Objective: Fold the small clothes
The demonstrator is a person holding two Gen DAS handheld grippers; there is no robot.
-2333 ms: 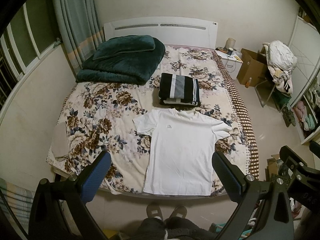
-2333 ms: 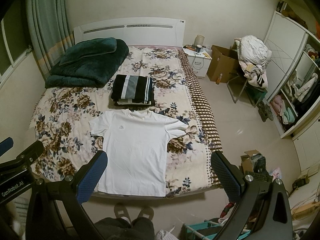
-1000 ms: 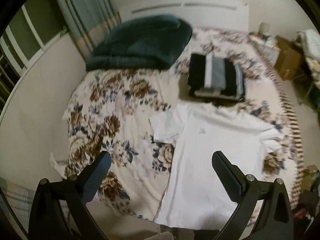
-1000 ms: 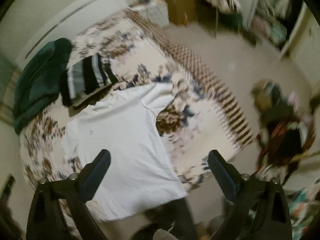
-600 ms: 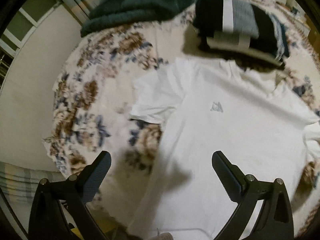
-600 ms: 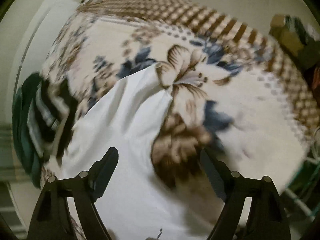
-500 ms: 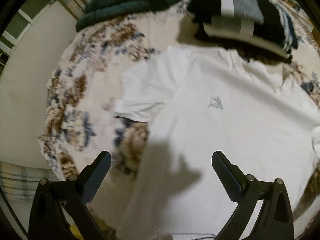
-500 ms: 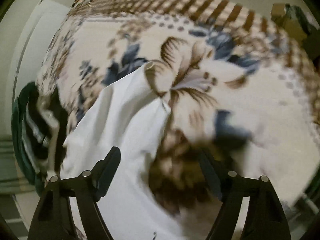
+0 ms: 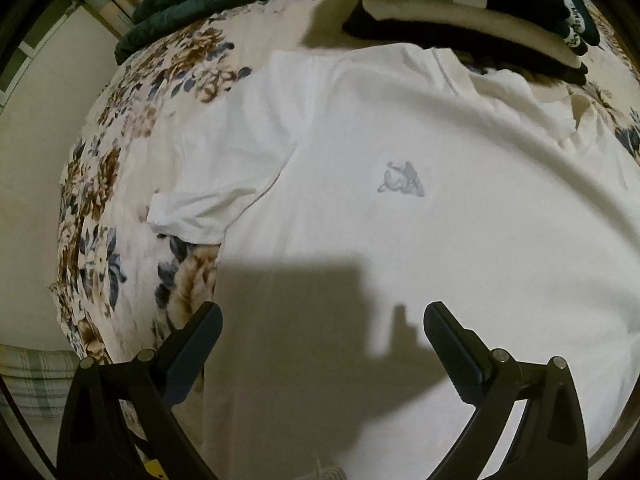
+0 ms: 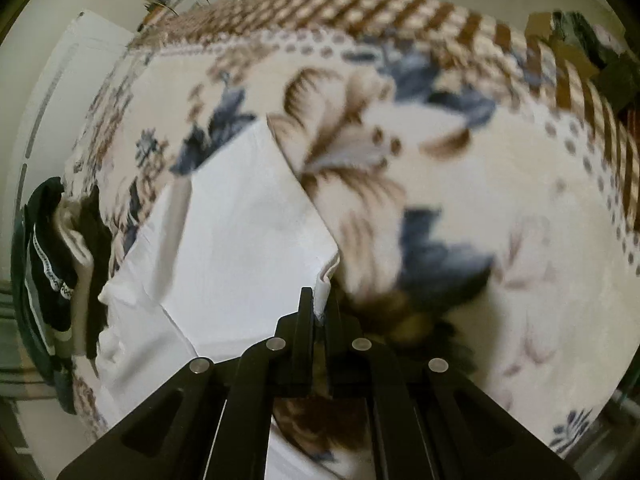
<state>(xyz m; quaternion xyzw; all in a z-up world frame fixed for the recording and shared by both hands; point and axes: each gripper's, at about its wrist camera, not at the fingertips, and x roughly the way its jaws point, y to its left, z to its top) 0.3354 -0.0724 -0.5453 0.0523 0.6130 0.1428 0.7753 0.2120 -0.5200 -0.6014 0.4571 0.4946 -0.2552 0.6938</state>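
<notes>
The right gripper [image 10: 319, 305] has now closed its jaws on the sleeve hem of the white cotton T-shirt [image 9: 400, 240], which lies flat on the floral bedspread [image 10: 500, 208]. Half a second ago they were open. The left gripper [image 9: 322, 330] still hovers wide above the shirt's left side, so the first fold can begin.

One white T-shirt [image 9: 400, 240], one stack of folded clothes [image 9: 460, 4], one green blanket [image 9: 208, 4].

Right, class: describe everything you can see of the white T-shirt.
The white T-shirt lies face up and spread on the floral bedspread, thin soft knit with a small grey chest logo and short sleeves. Its collar lies near the folded clothes stack. The right gripper is shut on one sleeve's edge; the left gripper hovers open above.
</notes>
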